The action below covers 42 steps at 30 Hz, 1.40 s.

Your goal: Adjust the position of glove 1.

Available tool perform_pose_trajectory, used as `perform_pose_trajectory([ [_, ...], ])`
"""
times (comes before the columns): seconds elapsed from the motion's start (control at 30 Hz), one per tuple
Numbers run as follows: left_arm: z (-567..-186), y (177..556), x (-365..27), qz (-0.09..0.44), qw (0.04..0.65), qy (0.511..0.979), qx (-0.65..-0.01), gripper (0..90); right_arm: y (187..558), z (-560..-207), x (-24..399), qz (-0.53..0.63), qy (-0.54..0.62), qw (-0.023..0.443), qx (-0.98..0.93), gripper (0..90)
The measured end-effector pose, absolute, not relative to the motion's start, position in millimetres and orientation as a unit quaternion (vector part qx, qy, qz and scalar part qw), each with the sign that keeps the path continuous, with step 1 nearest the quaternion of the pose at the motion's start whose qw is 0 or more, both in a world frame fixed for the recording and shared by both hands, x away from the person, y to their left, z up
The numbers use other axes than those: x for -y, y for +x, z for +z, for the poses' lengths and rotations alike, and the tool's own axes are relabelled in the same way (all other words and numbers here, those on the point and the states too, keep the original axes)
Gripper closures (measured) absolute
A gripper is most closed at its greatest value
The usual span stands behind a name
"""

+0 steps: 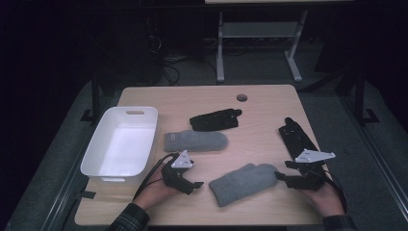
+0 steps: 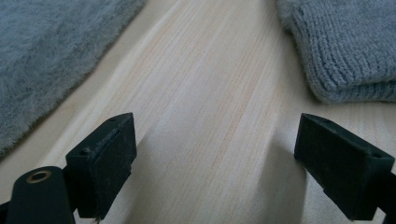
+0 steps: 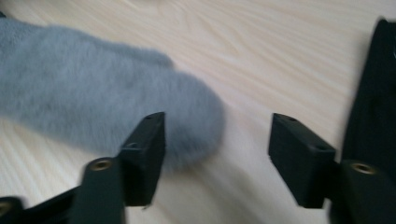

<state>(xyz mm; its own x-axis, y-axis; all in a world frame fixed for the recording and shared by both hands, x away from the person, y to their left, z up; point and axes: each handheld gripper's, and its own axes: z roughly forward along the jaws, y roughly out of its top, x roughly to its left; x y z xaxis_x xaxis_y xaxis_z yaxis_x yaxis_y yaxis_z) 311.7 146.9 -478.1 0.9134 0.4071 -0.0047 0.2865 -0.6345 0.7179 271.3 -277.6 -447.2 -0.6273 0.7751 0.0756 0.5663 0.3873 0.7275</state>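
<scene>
Two grey fuzzy mittens lie on the wooden table (image 1: 269, 108): one (image 1: 195, 141) in the middle, the other (image 1: 243, 185) slanted near the front. My left gripper (image 1: 195, 185) rests left of the near mitten, open over bare wood (image 2: 215, 154), with fuzzy grey fabric (image 2: 46, 60) at its left and a knit cuff (image 2: 345, 46) at its upper right. My right gripper (image 1: 281, 177) sits at that mitten's rounded tip. Its jaws stand open (image 3: 217, 158), and the mitten's tip (image 3: 93, 107) lies just ahead of the left jaw, not pressed.
A white bin (image 1: 153, 139) stands at the table's left side. One black glove (image 1: 215, 119) lies behind the middle mitten, and another (image 1: 294, 134), also seen as a black glove (image 3: 373, 112), lies along the right edge. A round hole (image 1: 242, 97) is near the far edge.
</scene>
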Motion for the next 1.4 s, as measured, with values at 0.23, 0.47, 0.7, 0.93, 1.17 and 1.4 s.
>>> perform_pose_trajectory([
  [0.23,-478,312,-147,0.079,0.382,0.901,-0.192,11.9,261,-466,292,0.345,0.424,0.138,-0.826,13.2],
  [0.47,-478,312,-147,0.079,0.382,0.9,-0.193,11.9,263,-477,297,0.342,0.419,0.147,-0.828,9.8],
  [0.7,-477,312,-145,0.079,0.376,0.901,-0.2,12.5,261,-483,299,0.354,0.416,0.158,-0.823,8.0],
  [0.93,-456,319,-141,0.082,0.378,0.893,-0.229,22.3,261,-483,298,0.353,0.418,0.159,-0.822,8.1],
  [1.17,-436,332,-141,0.106,0.386,0.881,-0.251,67.5,261,-483,298,0.353,0.418,0.159,-0.822,8.1],
  [1.4,-424,356,-131,0.137,0.356,0.88,-0.283,89.3,261,-483,298,0.353,0.419,0.16,-0.821,8.3],
])
